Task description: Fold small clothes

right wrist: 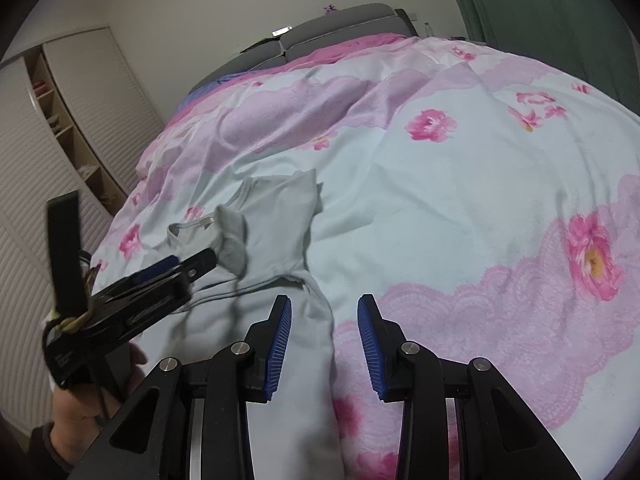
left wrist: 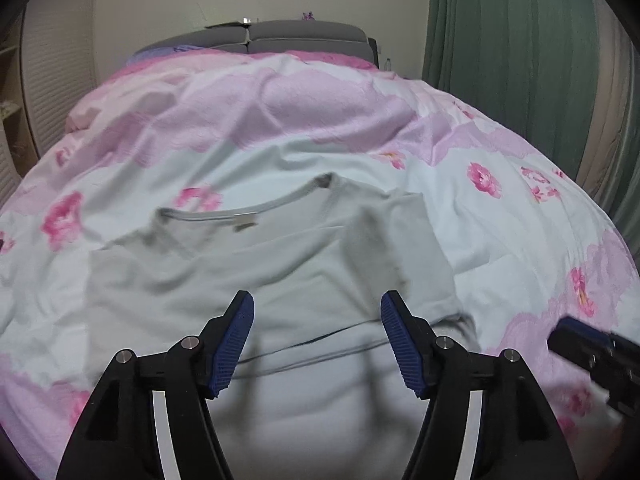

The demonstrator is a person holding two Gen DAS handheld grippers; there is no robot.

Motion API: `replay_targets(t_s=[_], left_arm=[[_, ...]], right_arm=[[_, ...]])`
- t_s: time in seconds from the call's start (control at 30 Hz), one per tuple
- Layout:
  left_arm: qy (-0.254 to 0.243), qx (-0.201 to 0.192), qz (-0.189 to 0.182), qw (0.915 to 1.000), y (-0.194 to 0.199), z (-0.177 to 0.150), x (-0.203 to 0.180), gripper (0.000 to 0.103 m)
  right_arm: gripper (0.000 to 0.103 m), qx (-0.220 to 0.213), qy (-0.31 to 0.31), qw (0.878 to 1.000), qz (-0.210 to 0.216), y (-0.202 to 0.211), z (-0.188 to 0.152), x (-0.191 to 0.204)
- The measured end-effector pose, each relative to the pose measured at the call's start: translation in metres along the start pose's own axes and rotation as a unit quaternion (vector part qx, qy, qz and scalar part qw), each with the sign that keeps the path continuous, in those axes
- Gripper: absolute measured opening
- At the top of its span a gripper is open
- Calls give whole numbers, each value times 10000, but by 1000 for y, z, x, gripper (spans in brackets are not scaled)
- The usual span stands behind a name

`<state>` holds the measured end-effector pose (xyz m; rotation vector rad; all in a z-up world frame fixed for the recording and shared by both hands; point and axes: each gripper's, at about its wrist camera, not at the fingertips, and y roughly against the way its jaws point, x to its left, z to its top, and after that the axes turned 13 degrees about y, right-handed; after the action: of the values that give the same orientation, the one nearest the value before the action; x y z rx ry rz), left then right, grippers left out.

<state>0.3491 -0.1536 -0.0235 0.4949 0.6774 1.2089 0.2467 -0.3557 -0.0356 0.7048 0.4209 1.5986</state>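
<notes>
Left gripper (left wrist: 317, 304) hangs with its blue pads (left wrist: 234, 344) spread wide, nothing between them, just the body of the pale grey T-shirt (left wrist: 256, 276) below. Right gripper (right wrist: 324, 308) has its jaws parted too, narrower, and they straddle the shirt's right edge where the cloth bunches into a ridge; the pads don't look to be pinching it, so I'd call it empty.

Taking the shirt as the mark: it lies near the foot of the flowered duvet (left wrist: 500, 208), collar (left wrist: 248, 210) pointing away toward the grey headboard (left wrist: 304, 38), green curtain (left wrist: 520, 40) off beyond its right side, louvred wardrobe (right wrist: 60, 152) off to its left.

My read: one sleeve (left wrist: 376, 248) is turned in over the chest, so the fold is begun, hardly more. The left side still seems to need bringing in, then the hem up toward the collar.

The cloth looks thin and soft, faintly creased, a dark line running across its lower part
</notes>
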Motion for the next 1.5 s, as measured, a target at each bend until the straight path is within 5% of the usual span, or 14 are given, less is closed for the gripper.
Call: replay_targets(t_s=[0.53, 0.7, 0.9, 1.0, 1.27, 1.5], left_arm=[[1193, -17, 679, 9905, 23, -2, 149, 65], [1300, 2, 804, 9883, 16, -8, 161, 65], [1551, -22, 878, 9840, 12, -12, 178, 65], [1597, -47, 878, 9832, 13, -12, 180, 65], [1453, -125, 846, 9857, 15, -4, 167, 69], [1549, 99, 898, 9838, 1, -7, 169, 69]], right_arm=[[36, 369, 789, 9958, 264, -77, 55, 60], [36, 736, 640, 9948, 291, -116, 60, 55], [35, 1032, 61, 9907, 888, -150, 51, 41], [16, 931, 166, 9905, 1001, -145, 52, 44], [14, 307, 236, 9980, 494, -105, 65, 35], [23, 959, 106, 9946, 391, -129, 55, 24]])
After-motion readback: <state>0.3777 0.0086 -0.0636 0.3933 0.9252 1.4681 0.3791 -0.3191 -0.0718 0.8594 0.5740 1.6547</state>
